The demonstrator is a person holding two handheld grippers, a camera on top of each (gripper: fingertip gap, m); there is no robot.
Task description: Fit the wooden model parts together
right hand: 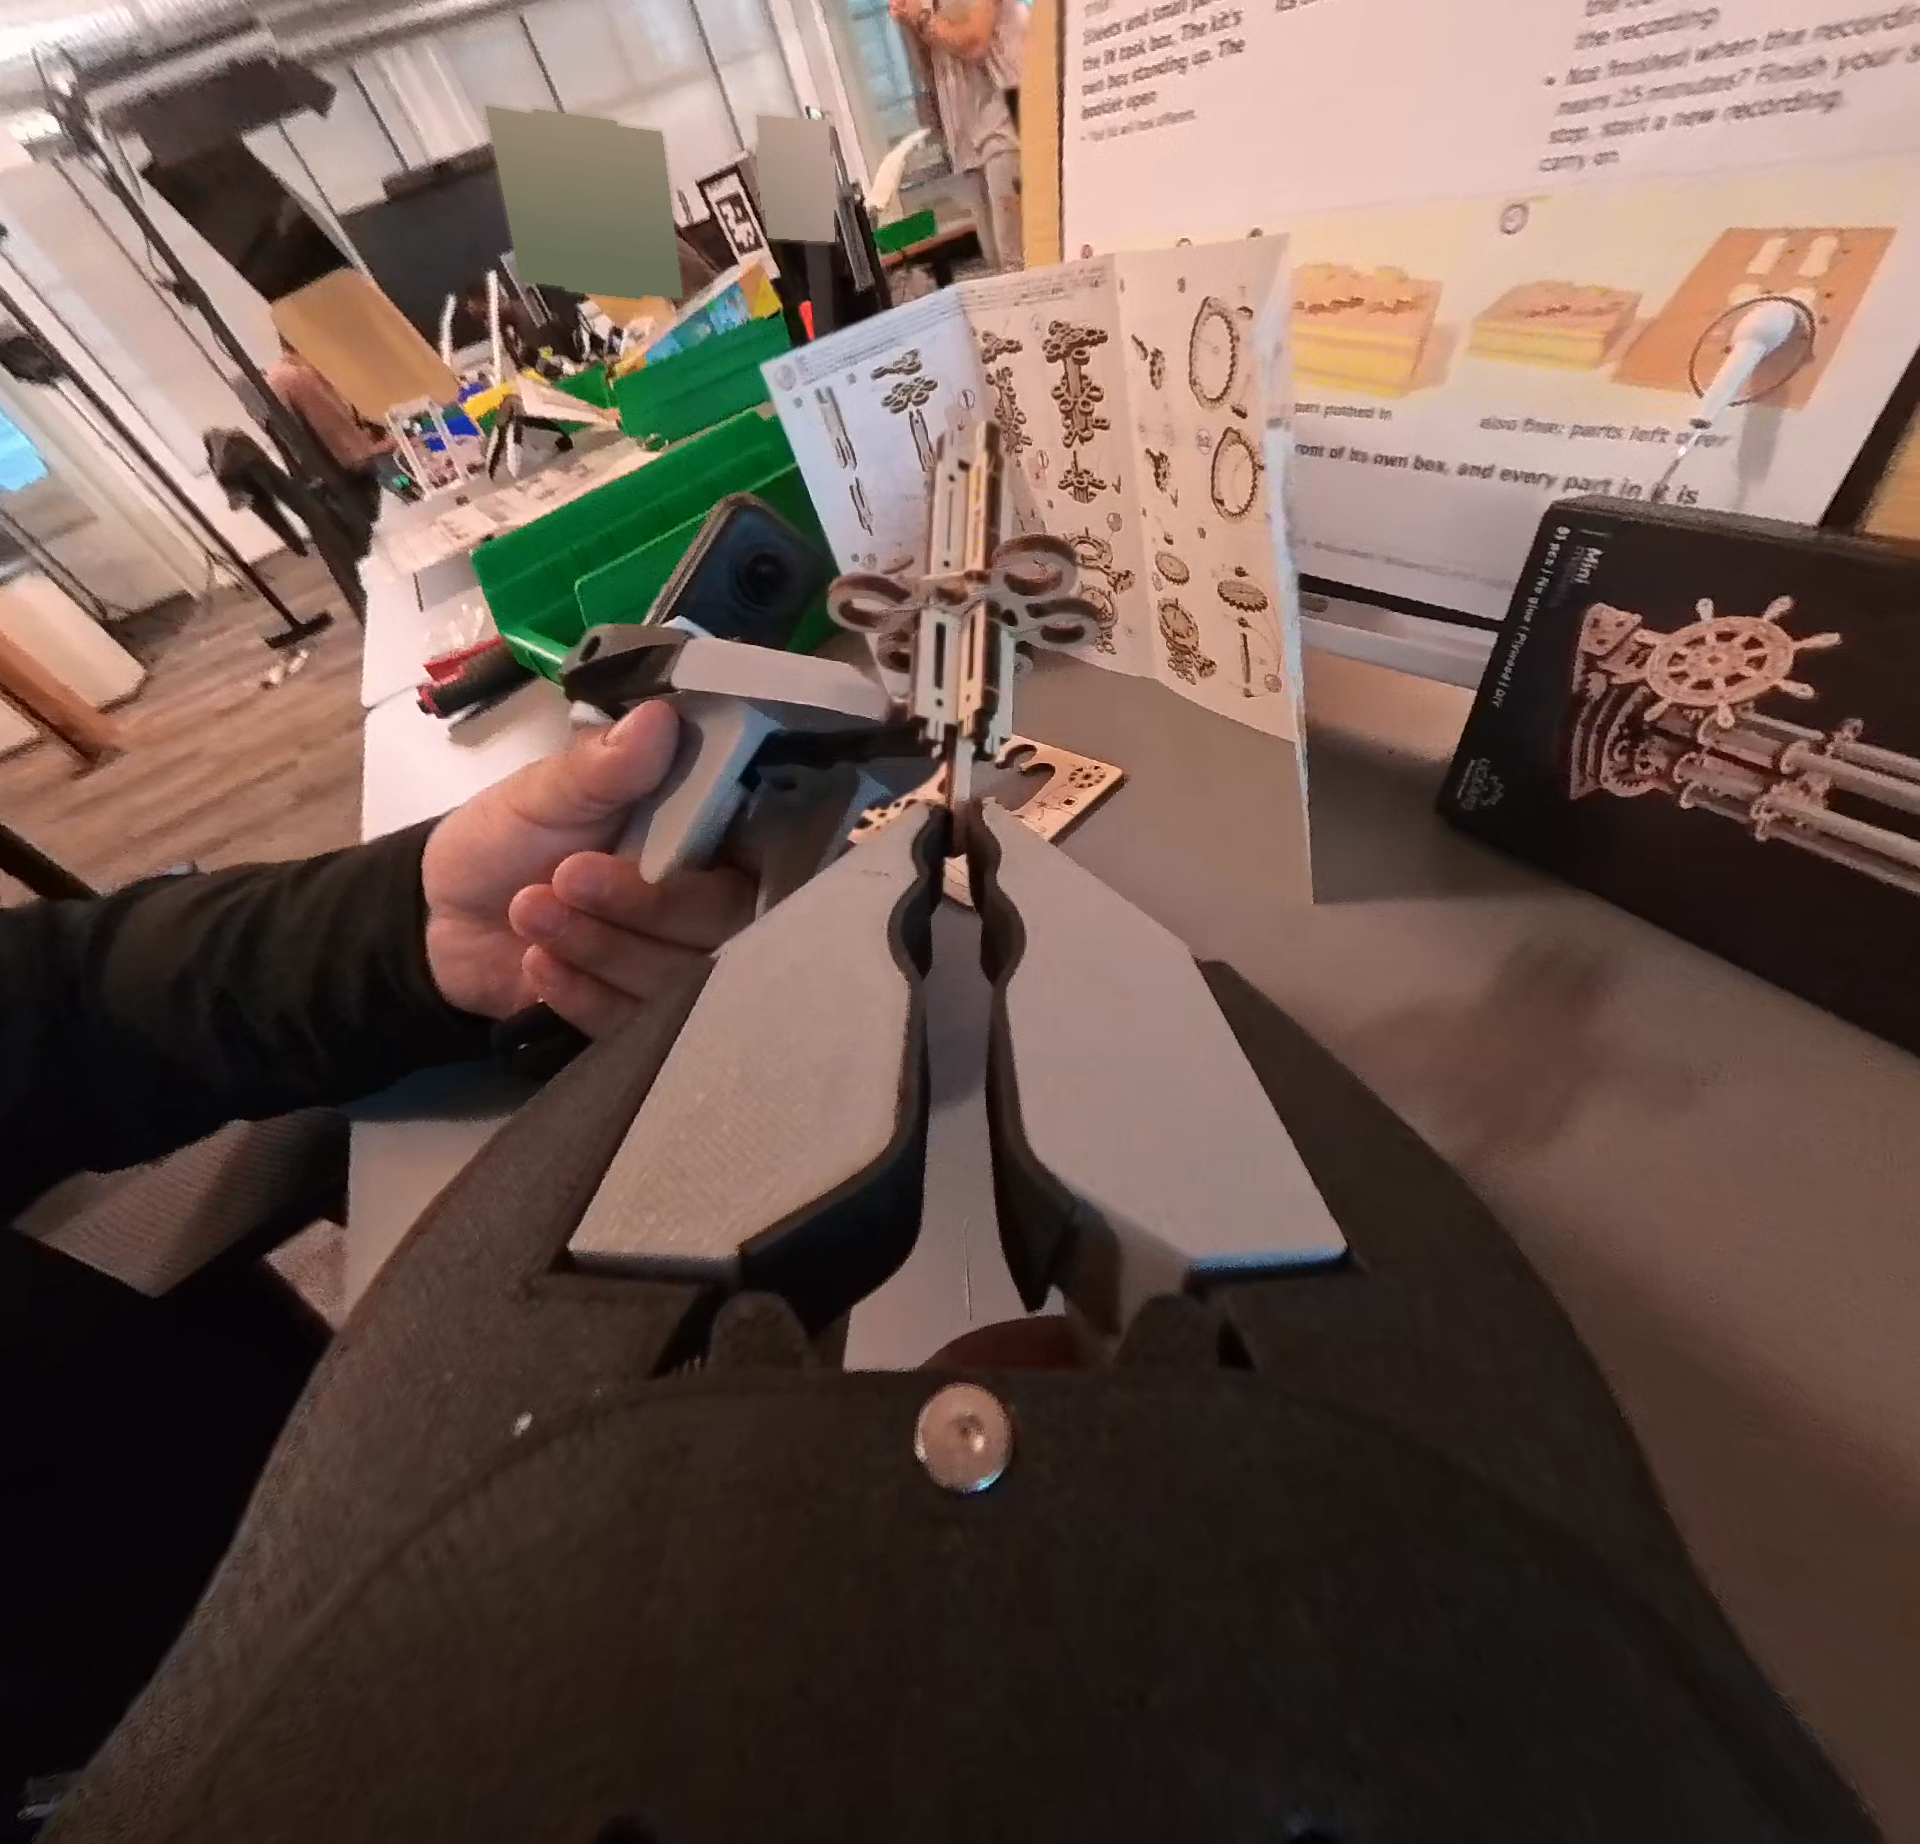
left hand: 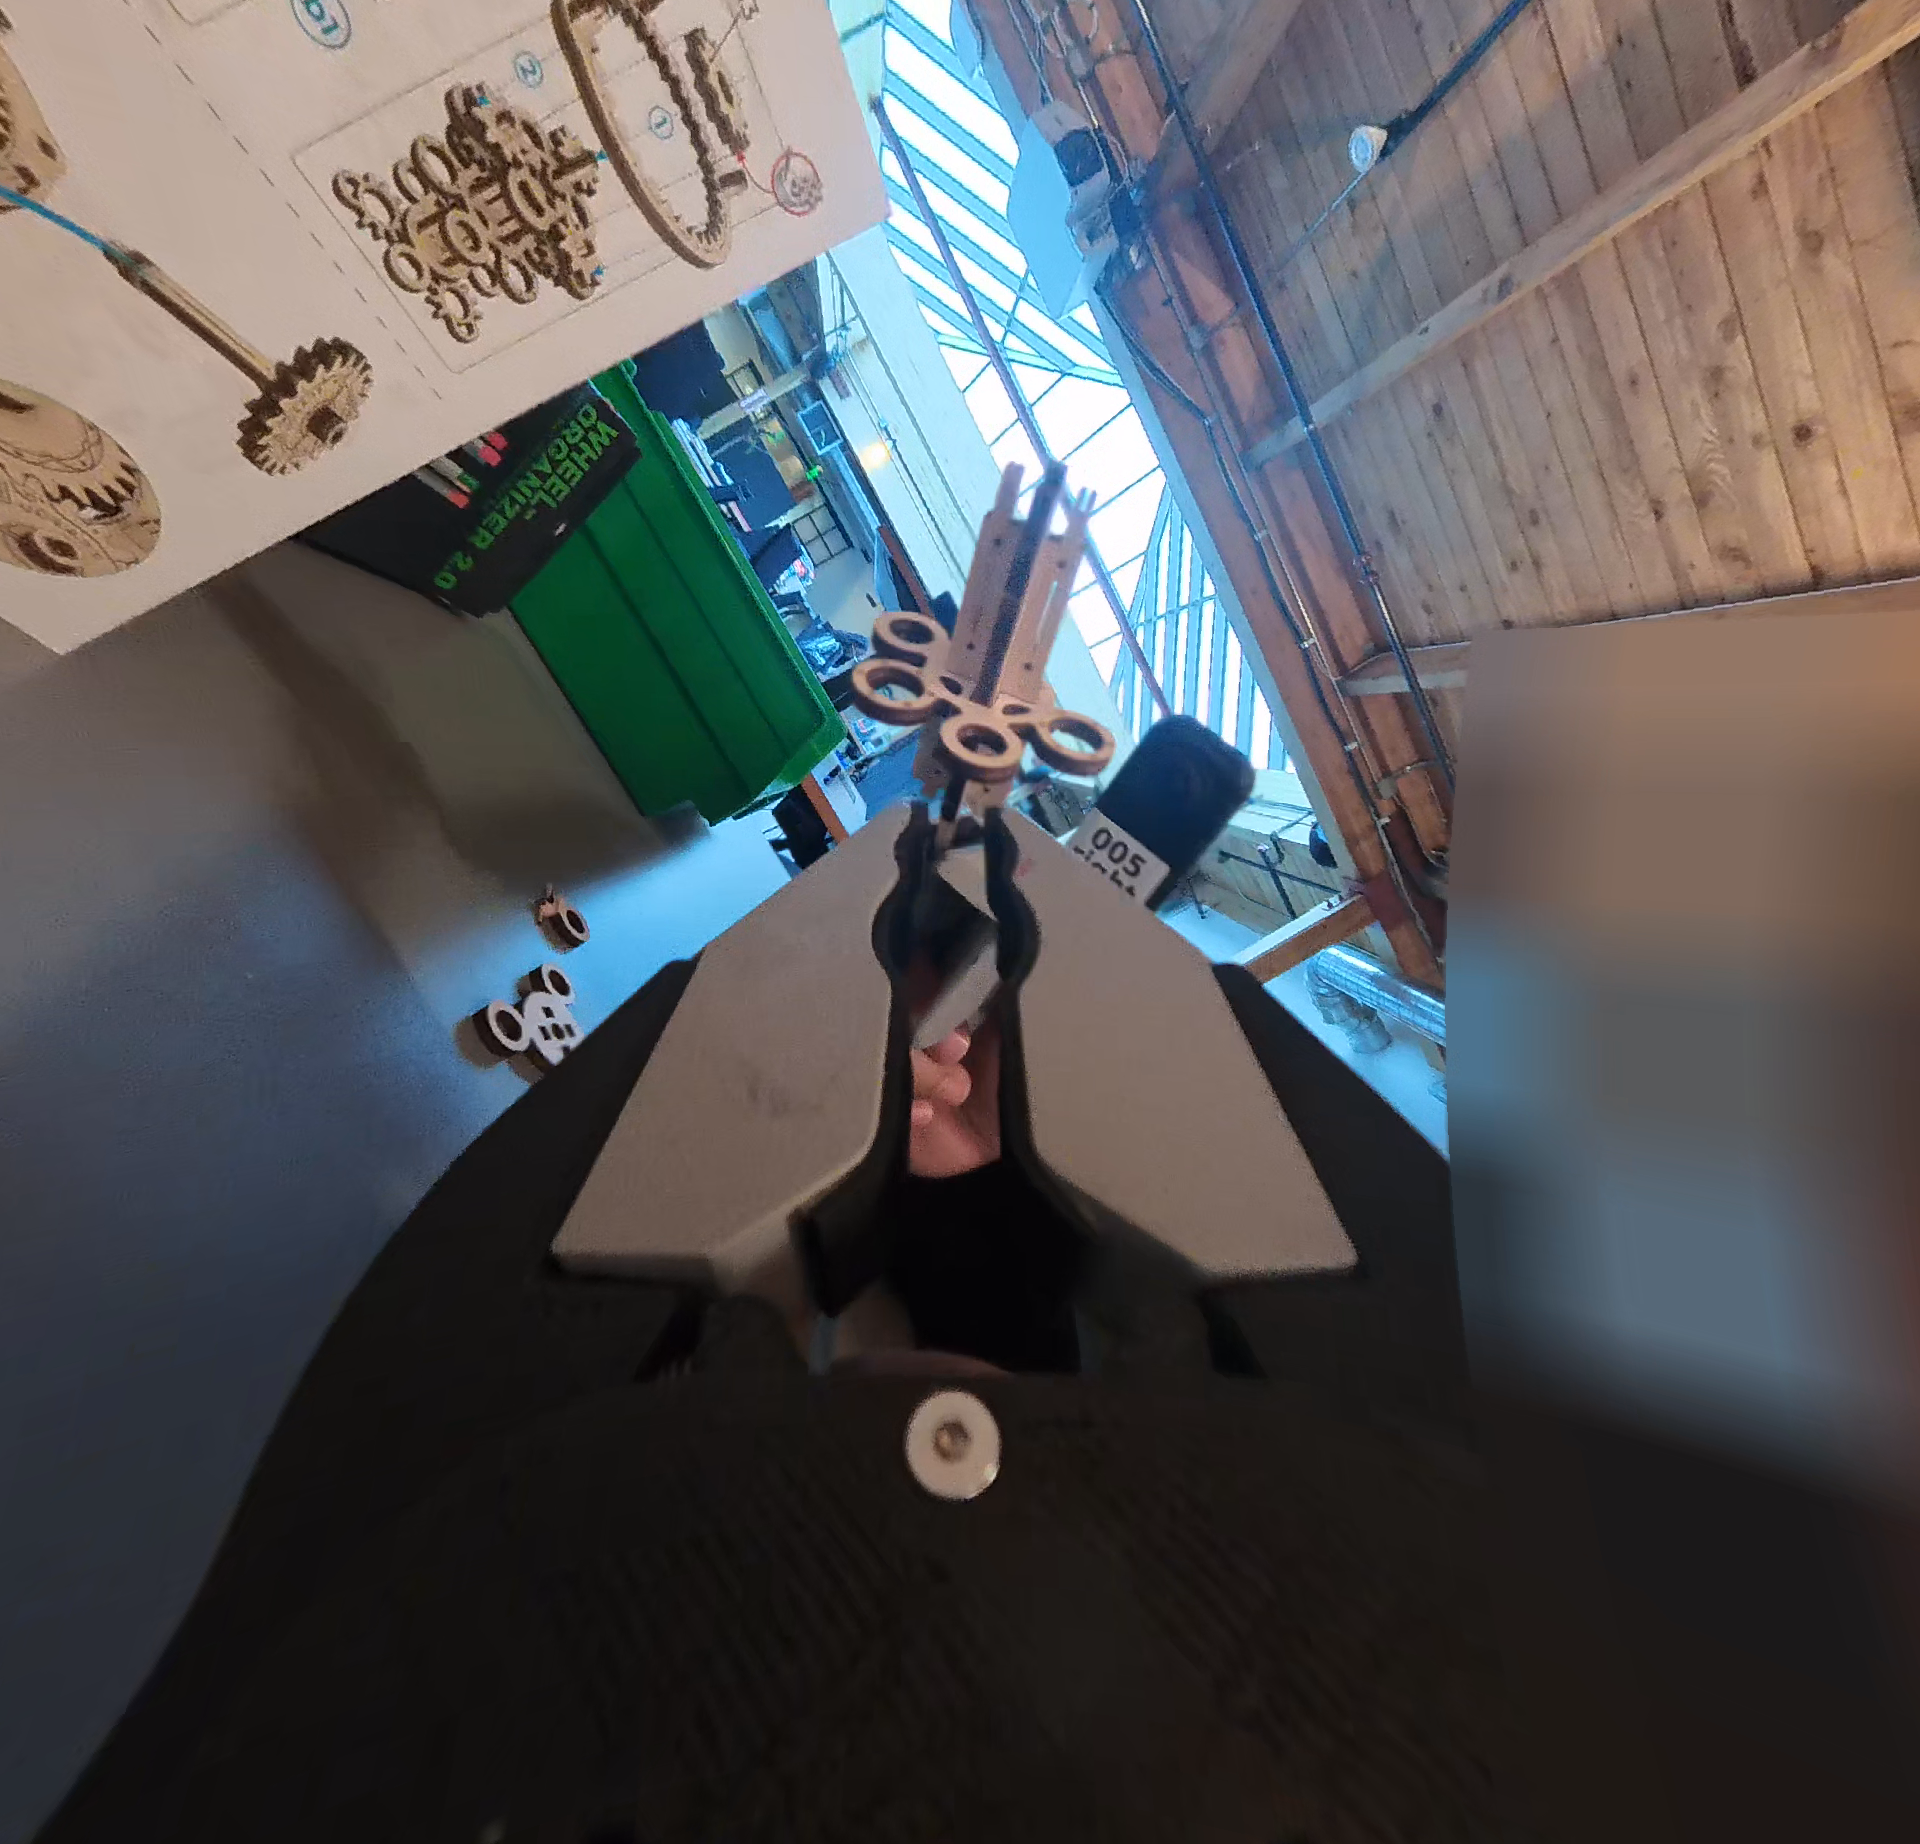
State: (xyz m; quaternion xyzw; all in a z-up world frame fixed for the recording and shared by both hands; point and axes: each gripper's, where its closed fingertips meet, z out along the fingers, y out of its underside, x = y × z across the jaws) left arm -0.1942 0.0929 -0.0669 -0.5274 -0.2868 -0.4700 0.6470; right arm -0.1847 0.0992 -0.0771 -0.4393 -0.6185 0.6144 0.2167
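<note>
A wooden assembly (left hand: pixel 997 631), a slotted shaft with a ring-lobed plate across it, is held up in the air between both grippers. My left gripper (left hand: pixel 956 828) is shut on its lower end. In the right wrist view the assembly (right hand: pixel 961 589) stands upright, and my right gripper (right hand: pixel 958 820) is shut on its bottom tab. The left gripper (right hand: pixel 727 693), held by a hand (right hand: pixel 540 859), comes in from the left and clamps the shaft just above the right fingertips. Part of the right gripper (left hand: pixel 1174 786) shows behind the assembly in the left wrist view.
A folded instruction booklet (right hand: pixel 1143 444) stands behind the assembly, also showing in the left wrist view (left hand: pixel 416 184). A black kit box (right hand: pixel 1714 703) is at the right. A wooden part sheet (right hand: pixel 1060 786) lies on the table. Two loose wooden parts (left hand: pixel 535 1020) lie near a green bin (left hand: pixel 675 651). The grippers are tip to tip, or close to it.
</note>
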